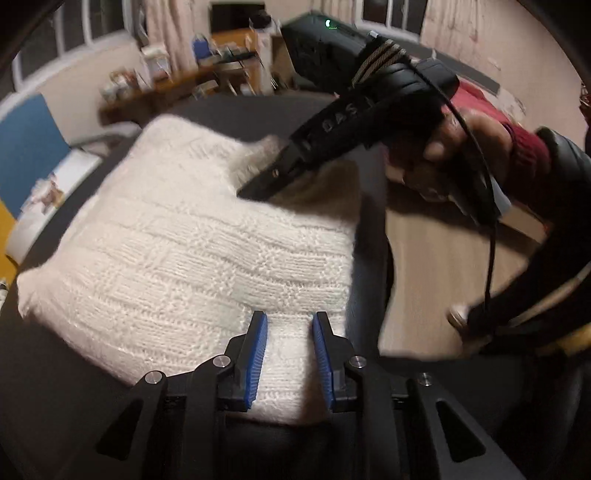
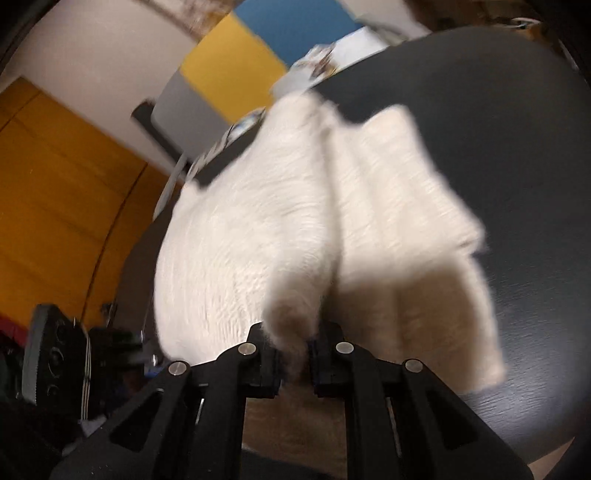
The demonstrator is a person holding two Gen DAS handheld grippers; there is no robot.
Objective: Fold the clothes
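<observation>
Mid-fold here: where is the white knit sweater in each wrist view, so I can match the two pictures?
Left wrist: the white knit sweater fills the centre-left, lying on the dark round table; the left hand-held gripper sits open over its near edge.
Right wrist: the sweater hangs blurred through the centre, a fold pinched in the right hand-held gripper.
Shared landmark: the dark round table and the blue wall panel.

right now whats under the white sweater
The white knit sweater lies on a dark round table; only its rim shows. Anything beneath the folded layers is covered.
</observation>
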